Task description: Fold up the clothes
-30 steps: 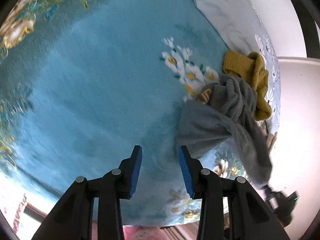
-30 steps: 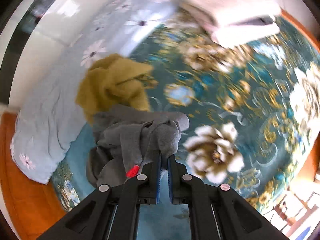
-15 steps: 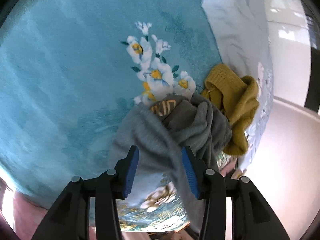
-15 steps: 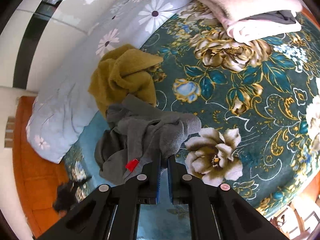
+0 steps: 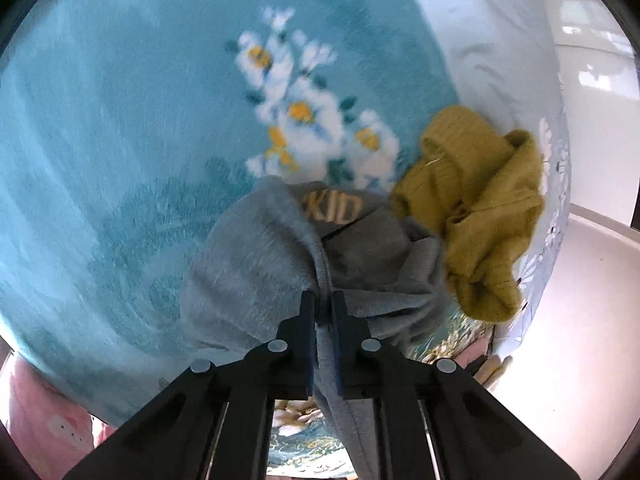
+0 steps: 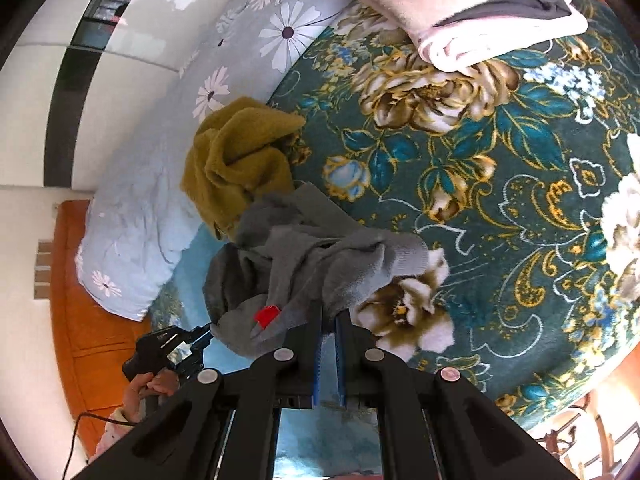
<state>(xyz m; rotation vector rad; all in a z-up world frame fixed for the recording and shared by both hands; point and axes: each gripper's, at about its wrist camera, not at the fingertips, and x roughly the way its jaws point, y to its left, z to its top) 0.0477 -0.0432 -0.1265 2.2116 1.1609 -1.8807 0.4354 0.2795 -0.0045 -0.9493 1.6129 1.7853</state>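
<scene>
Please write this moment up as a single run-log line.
left gripper: fingers closing on grey garment | right gripper: shut on grey garment | yellow garment: untouched beside it

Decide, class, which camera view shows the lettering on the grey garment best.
The left wrist view: the gold letters "KID" on the grey garment face that camera. The right wrist view shows the garment crumpled, with a red tag but no lettering.

both grippers are pointing steeply down; the left gripper (image 5: pixel 325 300) is closing its jaws, the right gripper (image 6: pixel 329 320) is pinching shut.
</scene>
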